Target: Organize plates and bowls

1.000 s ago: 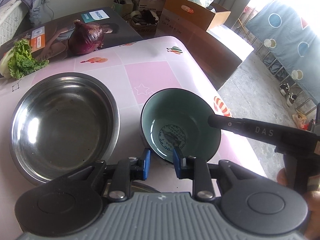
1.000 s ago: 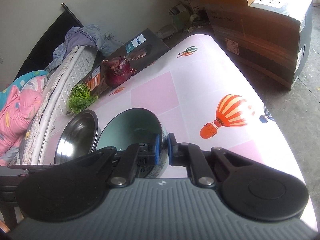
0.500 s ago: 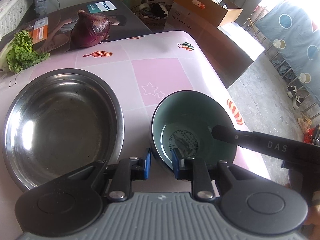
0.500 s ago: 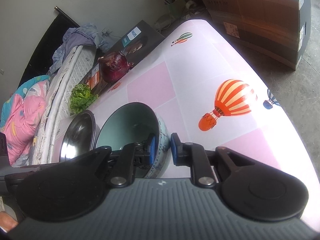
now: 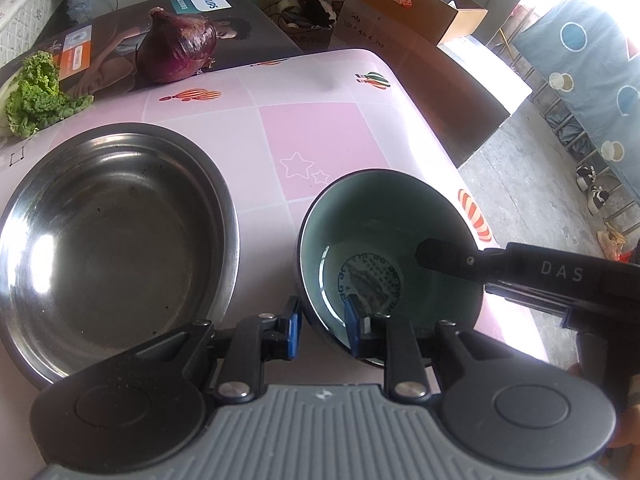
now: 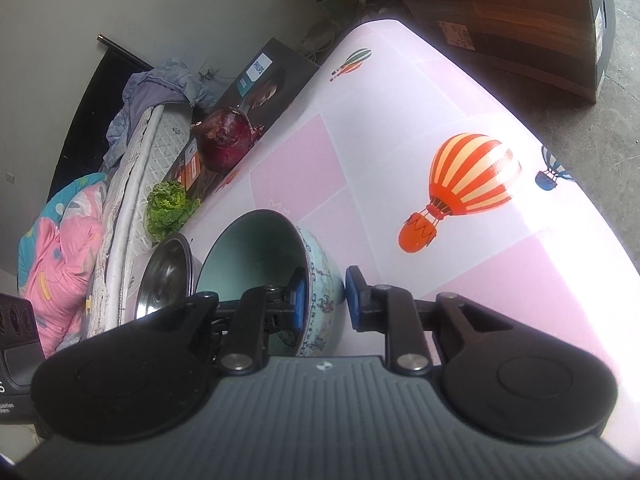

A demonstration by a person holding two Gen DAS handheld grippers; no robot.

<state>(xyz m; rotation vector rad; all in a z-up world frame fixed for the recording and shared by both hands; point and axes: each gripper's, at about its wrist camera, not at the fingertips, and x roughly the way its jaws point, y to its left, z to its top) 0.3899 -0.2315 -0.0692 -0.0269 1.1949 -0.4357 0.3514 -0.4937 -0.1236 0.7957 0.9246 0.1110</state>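
A ceramic bowl [image 5: 384, 216] with a teal inside and a painted outer wall [image 6: 320, 280] stands on the pink tablecloth, just right of a wide steel bowl [image 5: 112, 240]. My left gripper [image 5: 322, 330] straddles the ceramic bowl's near rim, one pad outside and one inside, shut on it. My right gripper [image 6: 326, 300] straddles the opposite rim and its jaws are opening. Its outer pad [image 6: 354, 300] stands clear of the wall. One black finger [image 5: 520, 268] of the right gripper reaches into the bowl in the left wrist view.
A red onion [image 5: 178, 50] and a lettuce leaf [image 5: 36, 96] lie on a dark Philips box [image 5: 240, 28] at the table's far side. The table's right edge [image 5: 448, 148] drops to the floor near cardboard boxes [image 5: 408, 4]. Bedding [image 6: 60, 232] lies beyond the steel bowl [image 6: 166, 276].
The right gripper's pads, pressed on the ceramic bowl's rim a second ago, have spread apart. Both grippers have sunk a little towards the table with the bowl.
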